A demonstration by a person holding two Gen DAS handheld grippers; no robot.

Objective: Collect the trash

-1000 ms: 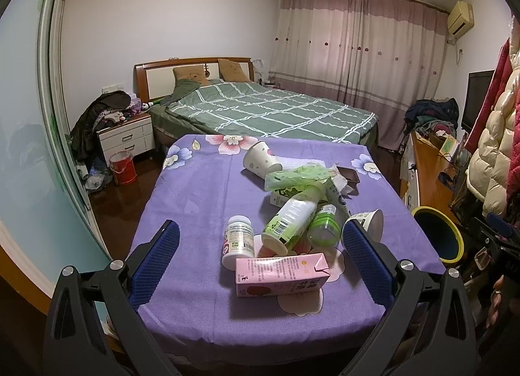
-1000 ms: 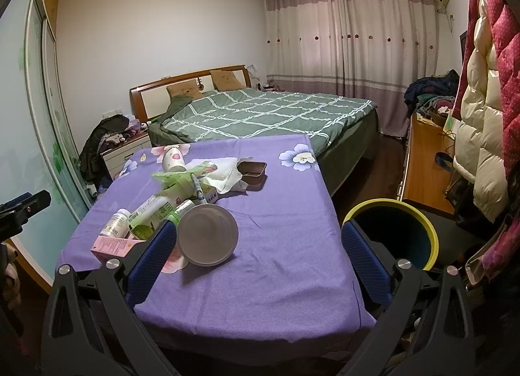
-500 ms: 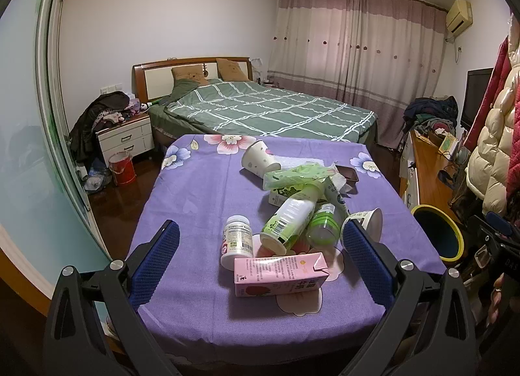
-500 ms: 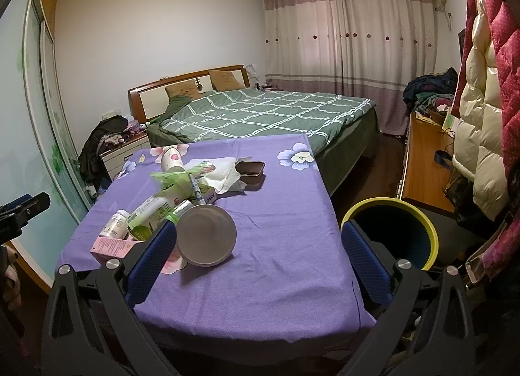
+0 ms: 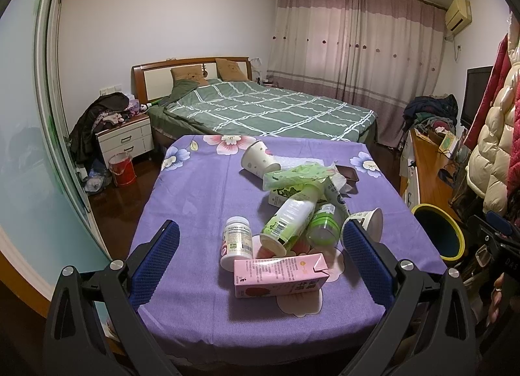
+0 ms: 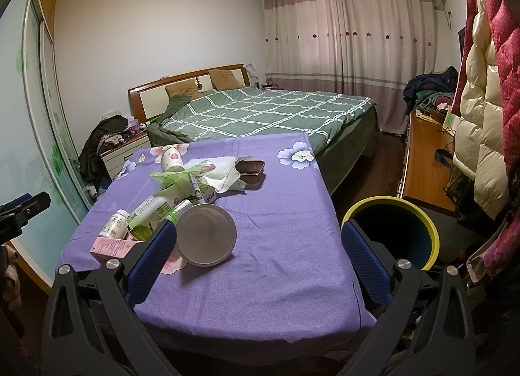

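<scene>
A pile of trash lies on a table with a purple flowered cloth (image 5: 201, 187). It holds a pink carton (image 5: 279, 275), a white pill bottle (image 5: 236, 241), a green-and-white bottle (image 5: 289, 220), a green-capped jar (image 5: 321, 223), a tipped white cup (image 5: 367, 221), a paper cup (image 5: 256, 160) and a green wrapper (image 5: 292, 174). My left gripper (image 5: 260, 262) is open and empty, just short of the carton. My right gripper (image 6: 256, 259) is open and empty, its left finger beside the tipped cup (image 6: 206, 234). A yellow-rimmed bin (image 6: 393, 230) stands right of the table.
A bed with a green checked cover (image 5: 260, 109) stands behind the table. A nightstand (image 5: 125, 140) and a red bucket (image 5: 123, 169) are at the left. A wooden desk (image 6: 425, 155) and hanging coats (image 6: 481, 116) line the right side. A brown tray (image 6: 249, 168) and tissue lie on the cloth.
Both views have shifted only slightly; the grippers stay open and the trash has not moved.
</scene>
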